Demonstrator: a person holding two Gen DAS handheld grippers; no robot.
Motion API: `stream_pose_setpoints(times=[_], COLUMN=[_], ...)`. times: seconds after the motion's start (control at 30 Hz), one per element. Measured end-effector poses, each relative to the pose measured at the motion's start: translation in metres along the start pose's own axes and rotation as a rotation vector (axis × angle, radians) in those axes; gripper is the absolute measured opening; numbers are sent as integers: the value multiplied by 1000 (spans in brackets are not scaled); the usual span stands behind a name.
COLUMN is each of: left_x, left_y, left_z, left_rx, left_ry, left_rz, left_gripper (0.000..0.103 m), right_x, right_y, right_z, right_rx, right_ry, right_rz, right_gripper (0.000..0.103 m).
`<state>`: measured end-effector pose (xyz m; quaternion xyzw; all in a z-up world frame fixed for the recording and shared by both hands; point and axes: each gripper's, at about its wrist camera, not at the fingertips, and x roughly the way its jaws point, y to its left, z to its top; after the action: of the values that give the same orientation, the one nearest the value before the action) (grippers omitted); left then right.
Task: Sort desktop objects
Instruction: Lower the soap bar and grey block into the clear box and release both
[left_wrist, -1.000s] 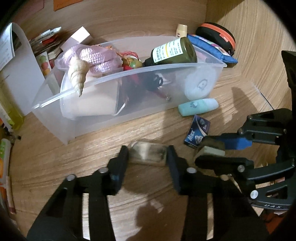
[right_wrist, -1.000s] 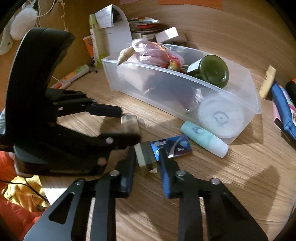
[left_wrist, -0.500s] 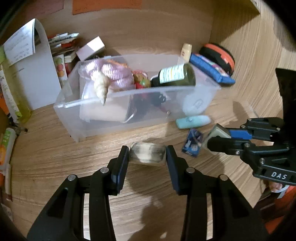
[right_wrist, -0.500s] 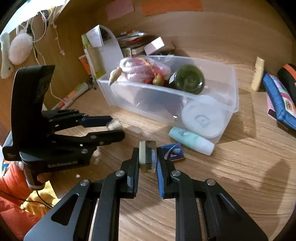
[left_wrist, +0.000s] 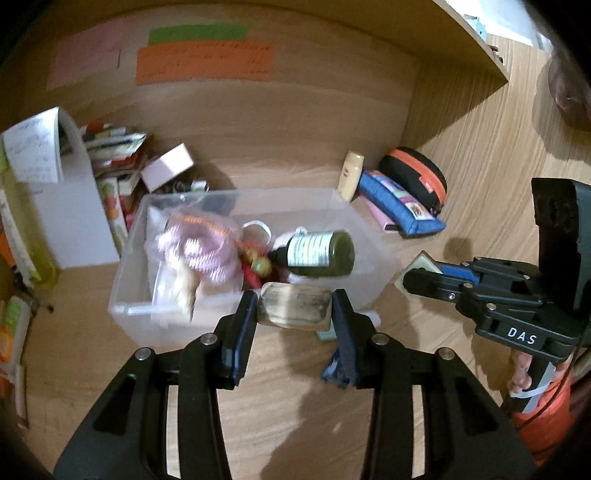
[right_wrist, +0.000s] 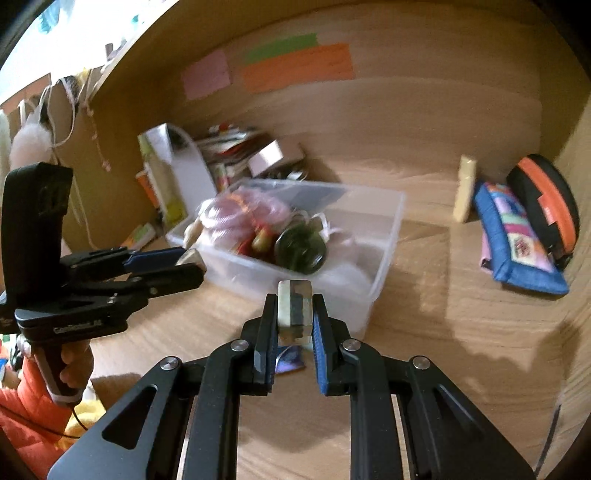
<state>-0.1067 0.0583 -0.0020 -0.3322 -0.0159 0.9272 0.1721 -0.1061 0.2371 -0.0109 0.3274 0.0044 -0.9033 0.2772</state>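
The left wrist view is taken from just behind the left gripper (left_wrist: 293, 314), looking forward and down along its fingers at the clear bin (left_wrist: 373, 240) close ahead, with the wooden back wall (left_wrist: 295, 122) beyond. The right wrist view is taken likewise from behind the right gripper (right_wrist: 294, 314), facing the same bin (right_wrist: 384, 273) from further right. The bin, the wall's coloured notes (left_wrist: 205, 62) (right_wrist: 299, 68) and the blue pouch (left_wrist: 399, 206) (right_wrist: 517, 243) are shared, and each gripper is seen in the other's view.

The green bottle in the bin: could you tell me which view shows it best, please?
The left wrist view: the green bottle lies side-on in the bin, white label facing the camera. The right wrist view shows only its round end, blurred.
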Motion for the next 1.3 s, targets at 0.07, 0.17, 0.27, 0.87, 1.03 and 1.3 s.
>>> stream_pose_setpoints(times=[0.07,0.17,0.27,0.87,1.03,1.3], left_x=[4,12,21,50,48,22], left_y=[-2,-2,0,2,2,-23], left_z=[5,13,19,16,15,6], left_rx=[4,13,20,66,50,85], left_ry=[-6,-10,-8,19,18,-34], left_rz=[4,7,21,37,33,54], left_gripper=[40,40,40,49,52,72], right_x=[1,8,18,60,58,30], right_y=[-5,-9,-17,-22,-18,-10], right_z=[5,11,14,22,22,24], right_rx=[2,-4,4,-51,-68,-89], right_ry=[-9,-17,-13,7,-7,-116], right_rz=[-15,-52,-77,-153,-168,-251], right_gripper=[15,15,15,15,25,64])
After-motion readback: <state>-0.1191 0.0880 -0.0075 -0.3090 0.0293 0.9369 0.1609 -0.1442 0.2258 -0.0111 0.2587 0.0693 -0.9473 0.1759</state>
